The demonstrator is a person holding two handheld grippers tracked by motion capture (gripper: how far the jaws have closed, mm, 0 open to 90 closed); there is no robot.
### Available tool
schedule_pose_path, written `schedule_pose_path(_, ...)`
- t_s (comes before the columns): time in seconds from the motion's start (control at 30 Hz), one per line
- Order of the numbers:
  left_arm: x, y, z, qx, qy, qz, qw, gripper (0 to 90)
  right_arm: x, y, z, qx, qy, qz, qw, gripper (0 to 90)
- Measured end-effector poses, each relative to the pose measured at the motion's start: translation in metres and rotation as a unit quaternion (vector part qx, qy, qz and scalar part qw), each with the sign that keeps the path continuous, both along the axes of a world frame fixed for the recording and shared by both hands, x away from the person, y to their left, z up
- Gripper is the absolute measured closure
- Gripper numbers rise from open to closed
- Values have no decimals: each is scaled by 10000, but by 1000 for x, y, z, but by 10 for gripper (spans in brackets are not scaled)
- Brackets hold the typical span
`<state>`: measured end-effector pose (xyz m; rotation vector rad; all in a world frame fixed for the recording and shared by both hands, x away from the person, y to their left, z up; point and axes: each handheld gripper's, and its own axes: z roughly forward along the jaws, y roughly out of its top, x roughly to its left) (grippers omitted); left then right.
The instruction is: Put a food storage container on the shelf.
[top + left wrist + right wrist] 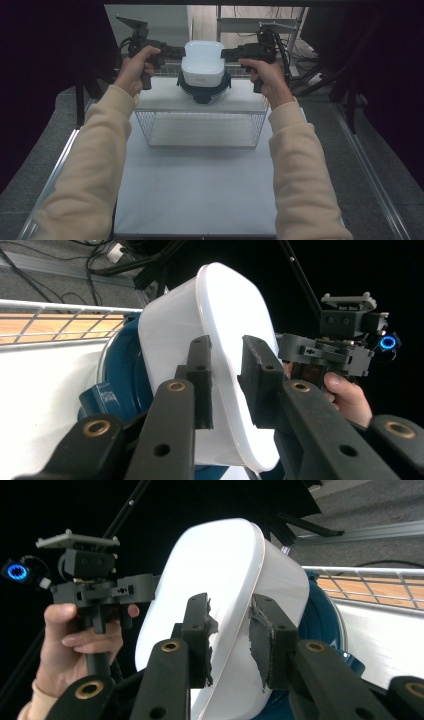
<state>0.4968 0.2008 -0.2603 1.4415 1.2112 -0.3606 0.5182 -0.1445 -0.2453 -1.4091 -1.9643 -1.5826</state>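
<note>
Nearest the person, the white tabletop [200, 190] lies bare ahead of the two cream sleeves; beyond it stands a wire basket [200, 129] turned bottom up, its flat top serving as a platform. On that platform rests a dark blue dish [203, 90] with a white container [202, 62] sitting inverted on it. The left gripper [172, 51] and right gripper [227, 54] flank the container at its upper edge from either side. In both gripper views the fingers [200, 375] stand at a narrow gap straddling the container's rim, the pads just beside the plastic with a sliver of space showing, so neither seems to be pinching it. The risk from here, as I judge it: pulling away unevenly could catch the rim and drag the container off the dish, or tip both off the basket.
</note>
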Motion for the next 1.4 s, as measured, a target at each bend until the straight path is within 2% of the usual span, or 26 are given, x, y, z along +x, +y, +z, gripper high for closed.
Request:
schedule_pose_path(0.2, 3, -1, -6, 28, 93, 48, 9999, 728, 5, -1, -6, 44, 167, -119, 9998, 694)
schedule_pose_path(0.37, 3, -3, -7, 38, 14, 99, 9999, 662, 2, -1, -4, 4, 90, -179, 9998, 671)
schedule_pose_path(0.47, -12, -4, 3, 577, -512, 414, 9962, 522, -8, -2, 2, -203, -354, -366, 9985, 494)
schedule_pose_path(0.5, -12, -4, 3, 577, -512, 414, 9962, 479, -8, -2, 2, -203, -354, -366, 9985, 494)
schedule_pose_path(0.57, -34, 0, 12, 903, -1026, 556, 9891, 411, -25, -11, 10, -441, -917, -337, 9942, 404)
schedule_pose_path(0.6, -43, 1, 13, 956, -1176, 574, 9868, 392, -32, -15, 12, -523, -1099, -321, 9921, 385)
schedule_pose_path(0.63, -43, 1, 13, 956, -1176, 574, 9868, 380, -40, -19, 14, -605, -1271, -280, 9896, 368)
schedule_pose_path(0.67, -63, 3, 12, 1155, -1441, 559, 9812, 365, -48, -24, 14, -689, -1430, -254, 9870, 353)
schedule_pose_path(0.7, -63, 3, 12, 1155, -1441, 559, 9812, 351, -48, -24, 14, -689, -1430, -254, 9870, 353)
schedule_pose_path(0.73, -84, 5, 7, 1336, -1656, 566, 9755, 340, -66, -33, 13, -855, -1735, -205, 9809, 326)
schedule_pose_path(0.77, -84, 5, 7, 1336, -1656, 566, 9755, 328, -66, -33, 13, -855, -1735, -205, 9809, 326)
schedule_pose_path(0.8, -104, 7, -1, 1473, -1809, 560, 9708, 318, -85, -42, 9, -927, -1938, -137, 9766, 311)
schedule_pose_path(0.83, -104, 7, -1, 1473, -1809, 560, 9708, 312, -85, -42, 9, -927, -1938, -137, 9766, 311)
schedule_pose_path(0.87, -125, 10, -10, 1463, -1914, 466, 9694, 304, -103, -52, 1, -1020, -2081, -87, 9727, 302)
schedule_pose_path(0.97, -143, 12, -20, 1474, -2005, 395, 9677, 286, -129, -65, -15, -1131, -2228, -19, 9683, 288)
schedule_pose_path(1.0, -161, 11, -31, 1577, -2117, 363, 9638, 283, -137, -69, -20, -1182, -2268, -11, 9668, 285)
schedule_pose_path(1.03, -161, 11, -31, 1577, -2117, 363, 9638, 280, -137, -69, -20, -1182, -2268, -11, 9668, 285)
schedule_pose_path(1.07, -178, 9, -43, 1743, -2200, 364, 9591, 275, -154, -75, -35, -1265, -2329, 26, 9642, 278)
schedule_pose_path(1.13, -193, 5, -58, 1919, -2236, 321, 9551, 272, -167, -80, -48, -1358, -2367, 14, 9620, 275)
schedule_pose_path(1.17, -193, 5, -58, 1919, -2236, 321, 9551, 266, -167, -80, -48, -1358, -2367, 14, 9620, 275)
schedule_pose_path(1.2, -206, 2, -77, 2102, -2228, 279, 9515, 266, -180, -85, -63, -1408, -2407, 30, 9603, 271)
schedule_pose_path(1.23, -206, 2, -77, 2102, -2228, 279, 9515, 264, -180, -85, -63, -1408, -2407, 30, 9603, 271)
schedule_pose_path(1.27, -218, 0, -97, 2302, -2178, 235, 9482, 260, -193, -88, -78, -1450, -2437, 20, 9590, 266)
schedule_pose_path(1.33, -226, -1, -118, 2422, -2043, 198, 9482, 259, -204, -90, -94, -1509, -2449, 48, 9577, 261)
schedule_pose_path(1.37, -226, -1, -118, 2422, -2043, 198, 9482, 257, -209, -91, -101, -1571, -2463, 68, 9563, 257)
schedule_pose_path(1.4, -230, 0, -136, 2510, -1900, 189, 9490, 257, -212, -92, -108, -1645, -2455, 72, 9553, 253)
